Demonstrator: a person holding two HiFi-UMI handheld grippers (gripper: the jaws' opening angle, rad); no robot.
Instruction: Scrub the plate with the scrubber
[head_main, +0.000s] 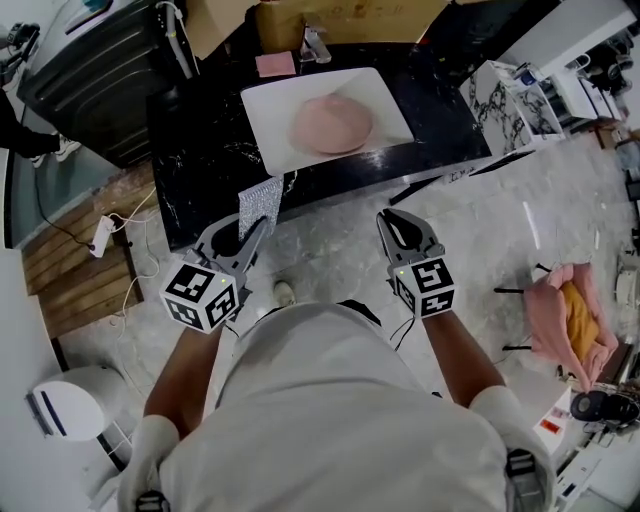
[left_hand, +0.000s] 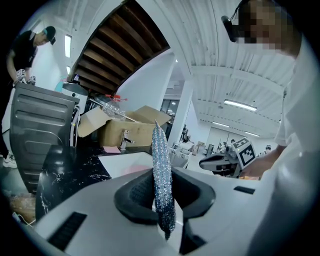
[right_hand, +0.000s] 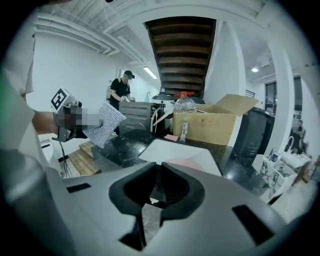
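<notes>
Two grippers hang close before me: my left gripper (head_main: 255, 232) pinches the glittery scrubber (head_main: 261, 205) between its fingers (left_hand: 134, 196). My right gripper (head_main: 395, 228) has its fingers pressed together, holding nothing. Farther off, the pink plate (head_main: 331, 124) lies in a white basin (head_main: 262, 108) on the black surface (head_main: 200, 150).

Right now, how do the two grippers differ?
The left gripper is clamped on the silver scrubber, which stands edge-up between its jaws. The right gripper holds nothing, and its jaws are closed together. In the head view the left gripper angles diagonally inward, while the right gripper points nearly straight ahead. Both carry a marker cube and face the counter with the pink plate.
</notes>
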